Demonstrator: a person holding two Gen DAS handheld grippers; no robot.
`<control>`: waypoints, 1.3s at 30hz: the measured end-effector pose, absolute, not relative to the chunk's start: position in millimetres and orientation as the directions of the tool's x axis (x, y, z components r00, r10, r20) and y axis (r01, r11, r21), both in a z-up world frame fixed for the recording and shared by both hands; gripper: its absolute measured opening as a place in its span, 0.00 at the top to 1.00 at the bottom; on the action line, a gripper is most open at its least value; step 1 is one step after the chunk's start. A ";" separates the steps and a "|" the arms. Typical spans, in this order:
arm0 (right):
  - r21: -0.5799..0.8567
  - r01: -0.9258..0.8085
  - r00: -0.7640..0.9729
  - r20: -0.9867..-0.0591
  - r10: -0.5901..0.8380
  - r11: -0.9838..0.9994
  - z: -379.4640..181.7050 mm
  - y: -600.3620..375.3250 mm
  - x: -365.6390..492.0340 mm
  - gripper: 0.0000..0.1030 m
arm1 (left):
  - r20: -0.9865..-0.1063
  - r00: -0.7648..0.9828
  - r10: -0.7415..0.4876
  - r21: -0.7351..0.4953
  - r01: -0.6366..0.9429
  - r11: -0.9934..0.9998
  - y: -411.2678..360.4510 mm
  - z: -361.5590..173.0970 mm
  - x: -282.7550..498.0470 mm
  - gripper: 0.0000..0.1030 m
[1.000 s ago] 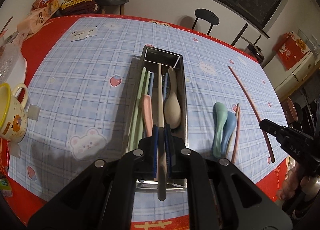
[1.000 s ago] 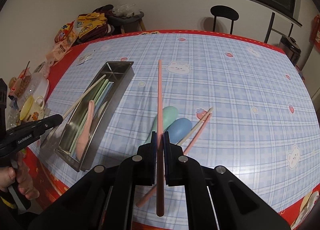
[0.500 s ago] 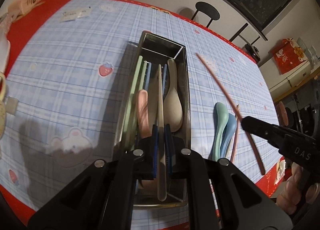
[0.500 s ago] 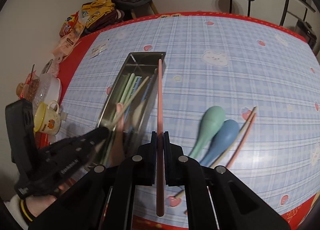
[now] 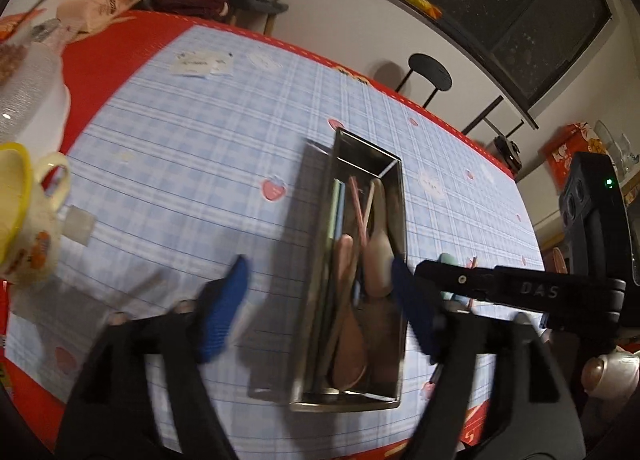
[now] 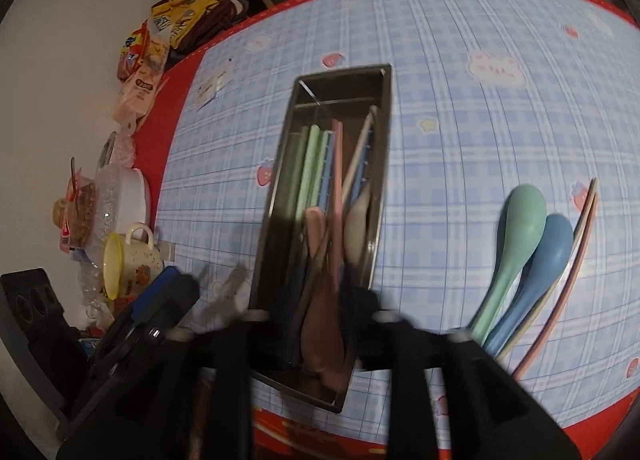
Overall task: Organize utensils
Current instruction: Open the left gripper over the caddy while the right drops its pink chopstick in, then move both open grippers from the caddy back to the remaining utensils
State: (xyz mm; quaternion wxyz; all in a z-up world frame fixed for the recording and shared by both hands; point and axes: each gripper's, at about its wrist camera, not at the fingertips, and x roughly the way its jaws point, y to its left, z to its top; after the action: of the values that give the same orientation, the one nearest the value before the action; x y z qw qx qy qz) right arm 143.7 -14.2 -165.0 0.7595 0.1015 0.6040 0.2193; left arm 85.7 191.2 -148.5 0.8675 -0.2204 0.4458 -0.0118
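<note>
Utensils fill most of the steel tray (image 6: pixel 382 164) at the near edge of the worktop (image 5: pixel 200 164), directly under both grippers. The left gripper (image 5: pixel 320 300) has just been opening and its blue pads (image 5: pixel 224 312) stand wide either side of the tray, nothing between them. The right gripper (image 6: pixel 312 312) has also just been opening; its jaws sit part open over the tray's near end, pressing on nothing, though blur hides the fingertips. A pink chopstick (image 6: pixel 337 180) and a beige chopstick (image 6: pixel 360 152) lie loose and crossed in the tray, over green and blue sticks, a pink spoon (image 6: pixel 320 300) and a beige spoon (image 6: pixel 358 228).

The job looks well past halfway, but not done. Only the right wrist view fully shows what is left: a green spoon (image 6: pixel 516 236) and a blue spoon (image 6: pixel 540 264) lying against each other, well apart from the tray, with two more chopsticks (image 6: pixel 580 236) just beside them. The left wrist view catches mere slivers of these behind the right gripper. It alone shows the stool (image 5: pixel 430 70) and dark window (image 5: pixel 520 8) beyond the far edge; both views show the yellow-rimmed mug (image 5: pixel 20 220).
</note>
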 end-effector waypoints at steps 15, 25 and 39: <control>0.295 -0.211 0.411 -0.838 0.359 0.932 -139.6 -85.6 124.6 0.06 | -0.802 0.583 -0.127 -0.284 -0.187 0.940 175.3 -144.1 79.7 0.06; 0.229 -0.111 0.451 -0.855 0.254 0.967 -176.8 -160.7 106.0 0.06 | -0.806 0.583 -0.103 -0.163 -0.051 0.985 118.9 -141.2 81.2 0.05; 0.151 -0.118 0.403 -0.896 0.186 0.982 -207.7 -199.9 94.6 0.06 | -0.832 0.532 -0.156 -0.125 0.095 0.988 49.0 -155.2 91.3 0.05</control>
State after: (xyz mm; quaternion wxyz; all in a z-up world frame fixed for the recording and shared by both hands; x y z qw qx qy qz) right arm 94.6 -199.9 -207.7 0.8370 0.0317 0.5387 0.0907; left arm 91.3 49.0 -155.2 0.8747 -0.0320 0.4783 -0.0719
